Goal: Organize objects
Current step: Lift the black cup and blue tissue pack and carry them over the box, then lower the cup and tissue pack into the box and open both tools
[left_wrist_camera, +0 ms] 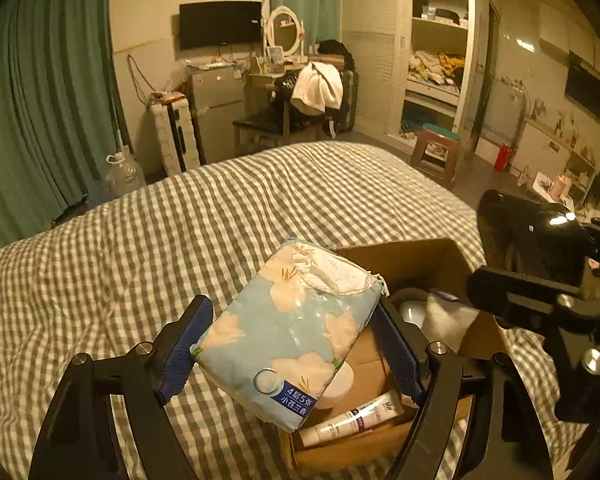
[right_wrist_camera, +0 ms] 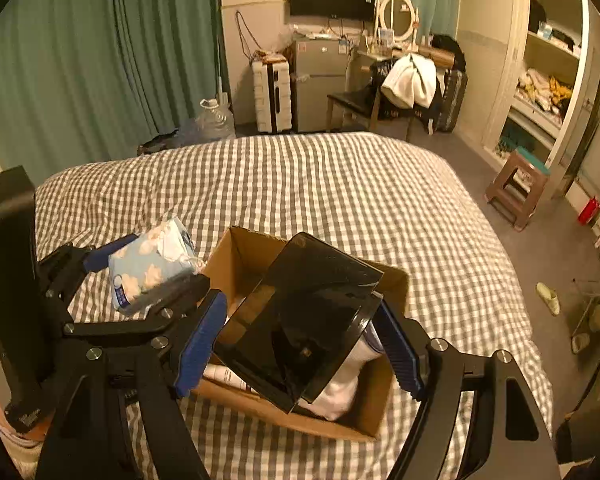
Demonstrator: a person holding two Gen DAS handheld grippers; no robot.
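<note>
My left gripper (left_wrist_camera: 292, 332) is shut on a light blue tissue pack (left_wrist_camera: 288, 336) with cream flowers, held tilted above the left rim of an open cardboard box (left_wrist_camera: 416, 260) on the checked bed. The pack also shows in the right wrist view (right_wrist_camera: 148, 268). My right gripper (right_wrist_camera: 300, 332) is shut on a glossy black curved object (right_wrist_camera: 300, 320), held over the box (right_wrist_camera: 240, 256); the object also shows in the left wrist view (left_wrist_camera: 528, 236). Inside the box lie a white tube (left_wrist_camera: 352, 420), a white round item (left_wrist_camera: 340, 384) and white cloth (right_wrist_camera: 348, 388).
The grey-and-white checked bed cover (right_wrist_camera: 340, 184) spreads beyond the box. Past the bed stand a chair with a white garment (right_wrist_camera: 408, 80), a small fridge (right_wrist_camera: 320, 80), a white suitcase (right_wrist_camera: 272, 92), a water jug (right_wrist_camera: 216, 120), a brown stool (right_wrist_camera: 516, 188) and an open wardrobe (right_wrist_camera: 548, 72).
</note>
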